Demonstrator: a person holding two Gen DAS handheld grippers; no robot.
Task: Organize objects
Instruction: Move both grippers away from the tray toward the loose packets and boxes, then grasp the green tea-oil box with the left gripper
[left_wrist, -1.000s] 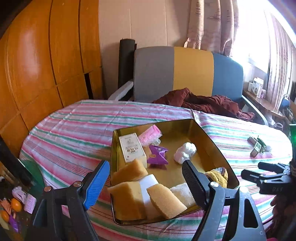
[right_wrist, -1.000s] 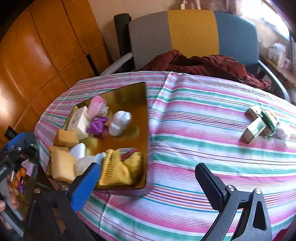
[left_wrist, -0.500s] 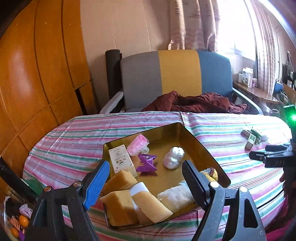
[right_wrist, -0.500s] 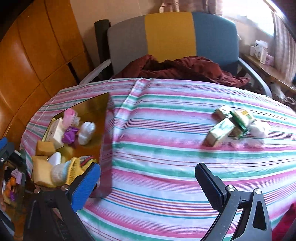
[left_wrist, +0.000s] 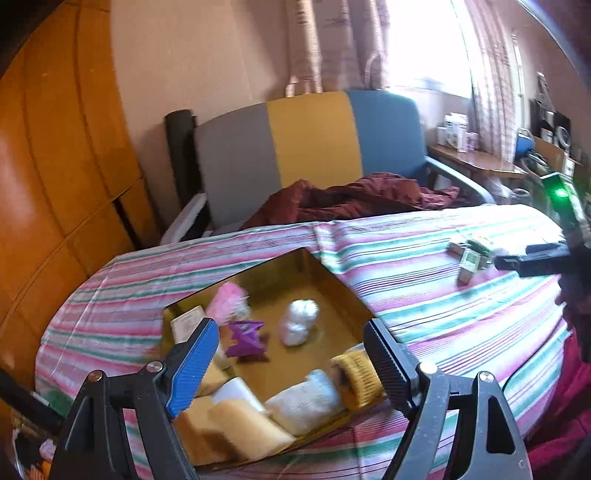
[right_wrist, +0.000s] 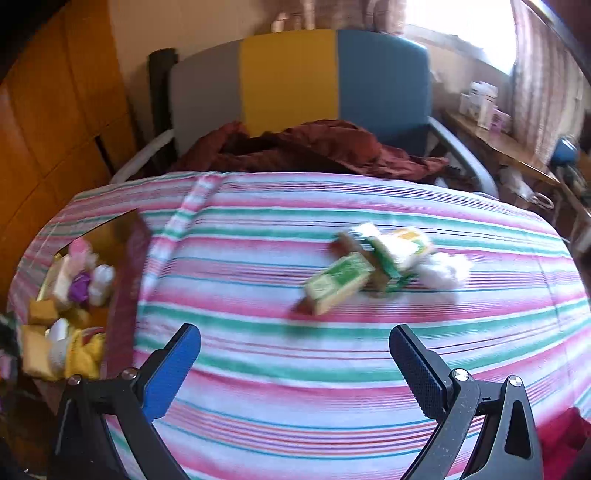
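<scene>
Green-and-white boxes (right_wrist: 369, 266) lie clustered on the striped tablecloth (right_wrist: 332, 369), ahead of your right gripper (right_wrist: 295, 354), jaws apart; your left gripper (left_wrist: 291, 354), likewise spread, hovers over the gold tray (left_wrist: 325, 280).

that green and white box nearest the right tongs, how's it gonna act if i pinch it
The green box looks like thin printed carton, so probably light and apt to dent under a hard pinch. Its flat faces should stop it rolling. It lies against other small boxes, so pushing it would likely shift those too.
</scene>
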